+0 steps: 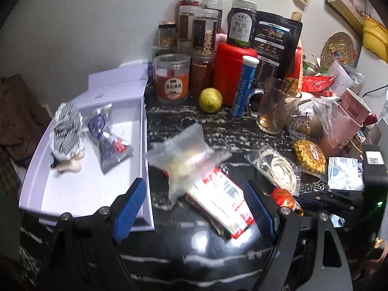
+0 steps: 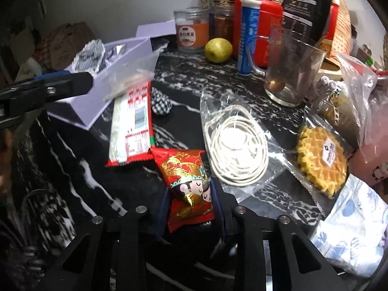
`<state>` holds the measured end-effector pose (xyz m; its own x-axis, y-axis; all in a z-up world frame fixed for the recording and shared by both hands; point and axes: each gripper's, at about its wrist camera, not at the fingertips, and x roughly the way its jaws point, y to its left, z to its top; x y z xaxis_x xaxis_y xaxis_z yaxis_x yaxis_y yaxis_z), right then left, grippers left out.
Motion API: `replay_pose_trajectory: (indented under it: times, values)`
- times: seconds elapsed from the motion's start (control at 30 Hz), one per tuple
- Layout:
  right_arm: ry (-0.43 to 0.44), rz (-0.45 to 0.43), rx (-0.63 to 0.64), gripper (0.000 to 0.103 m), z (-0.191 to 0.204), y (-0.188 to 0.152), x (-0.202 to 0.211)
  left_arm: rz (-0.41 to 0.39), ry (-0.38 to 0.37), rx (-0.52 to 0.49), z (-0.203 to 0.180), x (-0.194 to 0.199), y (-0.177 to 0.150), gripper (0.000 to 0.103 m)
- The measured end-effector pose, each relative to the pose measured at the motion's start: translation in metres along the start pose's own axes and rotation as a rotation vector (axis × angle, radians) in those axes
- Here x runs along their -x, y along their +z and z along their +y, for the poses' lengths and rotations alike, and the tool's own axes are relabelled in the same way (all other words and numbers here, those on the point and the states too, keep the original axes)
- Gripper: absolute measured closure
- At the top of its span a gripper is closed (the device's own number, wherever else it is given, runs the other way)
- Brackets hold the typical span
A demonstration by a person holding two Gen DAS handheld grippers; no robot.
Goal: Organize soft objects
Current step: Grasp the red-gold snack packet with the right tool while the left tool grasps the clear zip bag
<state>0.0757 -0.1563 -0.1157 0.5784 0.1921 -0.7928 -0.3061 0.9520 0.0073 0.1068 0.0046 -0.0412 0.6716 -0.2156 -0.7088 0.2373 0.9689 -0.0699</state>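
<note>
Right gripper clamped on a red snack packet; left gripper spread wide with nothing gripped.

The black marble-patterned counter carries everything. At its left edge sits the open lavender box, already holding a black-and-white patterned soft toy and a small dark bag side by side. Along the back wall stand jars, a red canister and a glass mug, with a yellow-green fruit in front of them. Just right of the box lies a red-and-white packet, a clear plastic bag resting on its far end; both sit between the left gripper's blue pads, untouched. Right of these lie a bagged white cord coil and a wrapped waffle. The red snack packet rests on the counter beside the cord bag, its near end pinched.
</note>
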Motion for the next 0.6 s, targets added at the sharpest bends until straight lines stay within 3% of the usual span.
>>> replay_pose_trajectory:
  times: [0.27,0.37,0.47,0.6]
  values:
    - [0.047,-0.069,-0.044,0.071,-0.006,0.018,0.023,0.017,-0.061,-0.117,0.004,-0.025,0.031,0.021]
    - [0.059,-0.074,-0.059,0.071,-0.009,0.023,0.022,0.033,-0.13,-0.158,0.006,-0.038,0.044,0.021]
    - [0.062,-0.07,-0.074,0.071,-0.011,0.026,0.018,0.089,-0.205,-0.164,0.011,-0.059,0.054,0.021]
    - [0.072,-0.064,-0.087,0.071,-0.014,0.027,0.014,0.194,-0.227,-0.155,0.016,-0.09,0.055,0.021]
